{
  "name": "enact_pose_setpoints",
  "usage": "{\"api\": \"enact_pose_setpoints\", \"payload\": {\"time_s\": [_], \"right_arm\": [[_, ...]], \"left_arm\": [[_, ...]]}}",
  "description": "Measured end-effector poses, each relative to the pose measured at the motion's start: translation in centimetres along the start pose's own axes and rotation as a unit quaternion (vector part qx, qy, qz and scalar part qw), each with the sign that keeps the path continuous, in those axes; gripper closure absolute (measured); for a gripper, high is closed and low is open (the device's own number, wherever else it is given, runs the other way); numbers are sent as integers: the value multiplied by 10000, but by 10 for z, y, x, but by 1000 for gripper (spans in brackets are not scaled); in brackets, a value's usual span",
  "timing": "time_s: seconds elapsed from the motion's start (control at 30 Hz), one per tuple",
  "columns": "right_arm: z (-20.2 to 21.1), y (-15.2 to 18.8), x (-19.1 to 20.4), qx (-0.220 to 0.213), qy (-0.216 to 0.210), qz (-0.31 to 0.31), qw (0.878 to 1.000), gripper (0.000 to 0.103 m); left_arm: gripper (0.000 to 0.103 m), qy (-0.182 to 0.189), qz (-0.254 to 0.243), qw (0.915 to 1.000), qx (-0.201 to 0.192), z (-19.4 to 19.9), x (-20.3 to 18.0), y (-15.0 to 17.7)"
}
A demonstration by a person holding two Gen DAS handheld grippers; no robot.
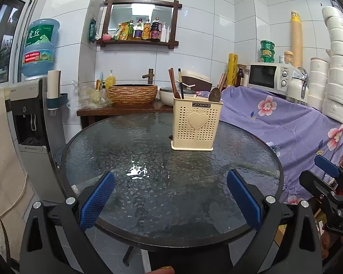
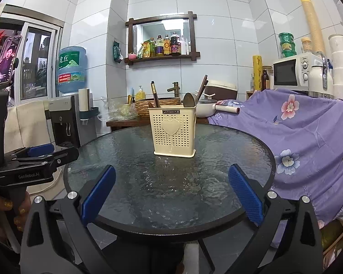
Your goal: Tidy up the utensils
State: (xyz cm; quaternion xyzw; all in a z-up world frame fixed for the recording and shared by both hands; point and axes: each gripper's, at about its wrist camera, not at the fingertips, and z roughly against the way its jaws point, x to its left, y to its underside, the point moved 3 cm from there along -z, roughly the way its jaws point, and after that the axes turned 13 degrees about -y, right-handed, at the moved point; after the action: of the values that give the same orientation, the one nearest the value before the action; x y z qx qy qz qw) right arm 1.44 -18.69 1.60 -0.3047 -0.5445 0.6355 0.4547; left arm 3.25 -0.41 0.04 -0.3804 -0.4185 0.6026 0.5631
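Observation:
A cream perforated utensil holder (image 1: pixel 196 125) with a heart on its front stands upright on the round glass table (image 1: pixel 148 194). It also shows in the right wrist view (image 2: pixel 173 132). Brown chopsticks (image 1: pixel 173 83), a dark utensil (image 1: pixel 180 83) and a metal spoon (image 1: pixel 215 94) stand in it. In the right wrist view the chopsticks (image 2: pixel 202 89), spoon (image 2: pixel 189 100) and dark utensil (image 2: pixel 155 94) show too. My left gripper (image 1: pixel 171 178) is open and empty above the table's near edge. My right gripper (image 2: pixel 171 173) is open and empty, well short of the holder.
A purple floral cloth (image 1: pixel 285 123) covers furniture right of the table. A water dispenser (image 1: pixel 32 118) stands to the left. A woven basin (image 1: pixel 132 93) and a pot sit on the counter behind. A microwave (image 1: pixel 268 76) and stacked bowls are at the right.

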Motion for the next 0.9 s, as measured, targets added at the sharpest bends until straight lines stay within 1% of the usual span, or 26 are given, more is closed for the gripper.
{"api": "enact_pose_setpoints", "payload": {"time_s": [0.2, 0.6, 0.9], "right_arm": [[-1, 2, 1, 29, -19, -16, 10000, 6], [-2, 2, 2, 64, -26, -16, 10000, 6], [-4, 3, 6, 84, -37, -10, 10000, 6]], "left_arm": [[7, -57, 20, 10000, 51, -1, 1, 1], [6, -55, 50, 10000, 61, 1, 2, 2], [6, -147, 6, 9999, 44, 2, 4, 3]]}}
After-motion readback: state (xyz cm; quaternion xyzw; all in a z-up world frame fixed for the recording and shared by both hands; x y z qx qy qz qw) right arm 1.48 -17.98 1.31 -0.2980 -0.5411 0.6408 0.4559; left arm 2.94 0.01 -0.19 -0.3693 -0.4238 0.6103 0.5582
